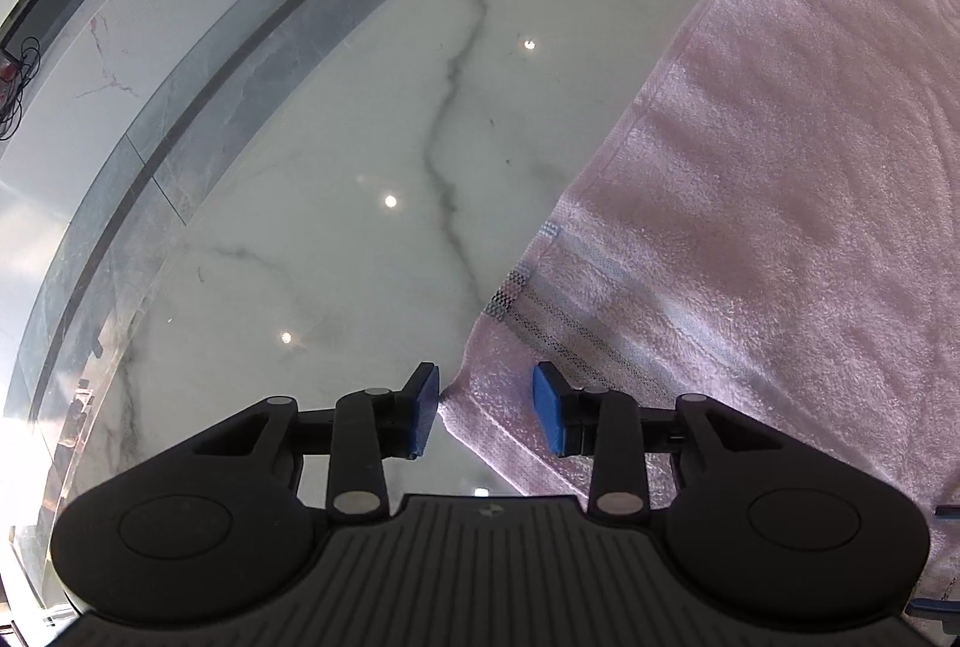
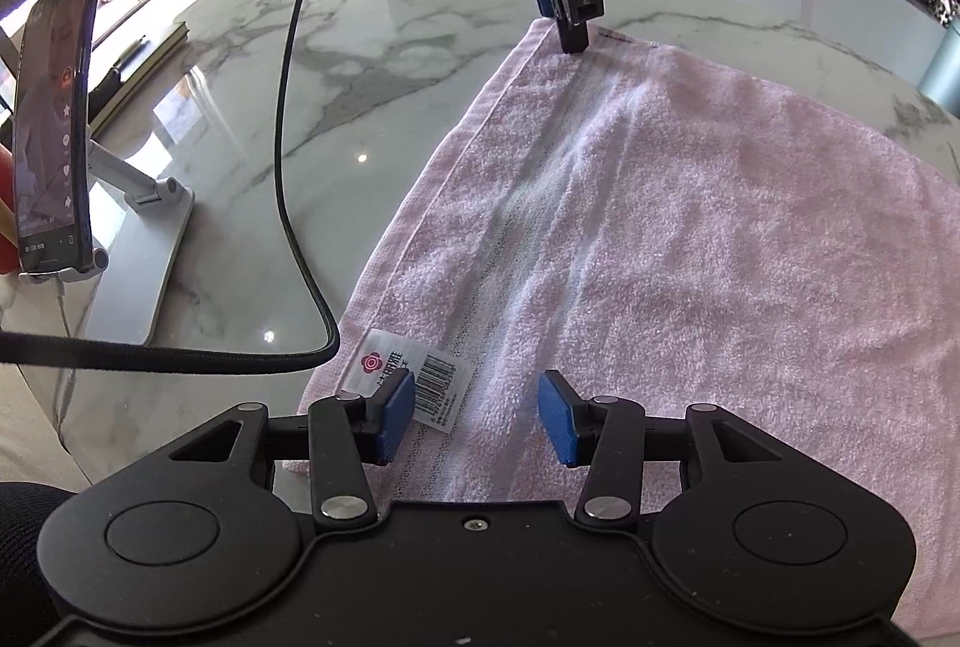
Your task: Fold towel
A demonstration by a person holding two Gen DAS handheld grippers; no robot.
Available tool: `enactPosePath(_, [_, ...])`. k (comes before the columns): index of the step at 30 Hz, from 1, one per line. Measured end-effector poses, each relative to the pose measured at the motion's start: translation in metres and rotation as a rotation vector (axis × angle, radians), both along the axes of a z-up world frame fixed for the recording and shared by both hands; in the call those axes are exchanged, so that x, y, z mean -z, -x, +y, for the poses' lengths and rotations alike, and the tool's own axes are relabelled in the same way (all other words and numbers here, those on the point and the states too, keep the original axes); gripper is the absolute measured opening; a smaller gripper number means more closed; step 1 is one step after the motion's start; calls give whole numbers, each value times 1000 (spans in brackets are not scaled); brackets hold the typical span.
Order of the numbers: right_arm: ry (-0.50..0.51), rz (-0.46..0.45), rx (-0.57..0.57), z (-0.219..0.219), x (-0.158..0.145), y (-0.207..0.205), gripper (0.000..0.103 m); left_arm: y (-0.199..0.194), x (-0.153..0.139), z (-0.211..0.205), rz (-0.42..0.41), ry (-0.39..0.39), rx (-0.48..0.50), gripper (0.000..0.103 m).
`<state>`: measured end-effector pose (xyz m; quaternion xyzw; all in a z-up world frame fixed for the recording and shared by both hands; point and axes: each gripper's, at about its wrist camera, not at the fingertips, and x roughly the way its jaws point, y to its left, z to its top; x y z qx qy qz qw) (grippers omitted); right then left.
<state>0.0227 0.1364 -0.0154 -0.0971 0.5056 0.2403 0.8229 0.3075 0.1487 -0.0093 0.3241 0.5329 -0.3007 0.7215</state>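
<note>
Pink terry towel spread flat on marble table, long axis seemingly running off to the right, woven stripe band and barcode label by the near end. Left gripper jaws parted astride the far corner, right gripper jaws parted over the label corner, nothing clamped.

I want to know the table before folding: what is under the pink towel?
The pink towel lies flat on the white marble table. Bare marble shows beside its edge. What is beneath the cloth is covered; no bump shows. A paper tag lies on top.

Two wrist views steeply down, close over opposite corners of one pink towel on marble.
</note>
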Motion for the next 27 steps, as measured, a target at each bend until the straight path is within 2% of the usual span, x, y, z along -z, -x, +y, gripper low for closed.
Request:
enactPosePath(5, [6, 0, 1, 0, 1, 0, 45, -3, 0, 2, 38, 20, 0, 23])
enactPosePath(7, [6, -5, 2, 0, 0, 0, 45, -2, 1, 1, 35, 17, 1, 23])
enactPosePath(9, [8, -10, 3, 1, -1, 0, 45, 1, 0, -1, 35, 15, 9, 16])
enactPosePath(15, [20, -22, 30, -1, 3, 2, 45, 8, 0, -6, 20, -3, 38, 7])
enactPosePath(20, [16, -20, 39, 0, 5, 2, 45, 12, 1, -5, 8, -2, 38, 7])
enactPosePath(24, [-32, -17, 22, 5, -1, 7, 45, 13, 2, -5, -1, -1, 33, 7])
enactPosePath(27, [-20, 2, -6, 10, -1, 12, 49, 15, 2, -7, -6, -9, 36, 7])
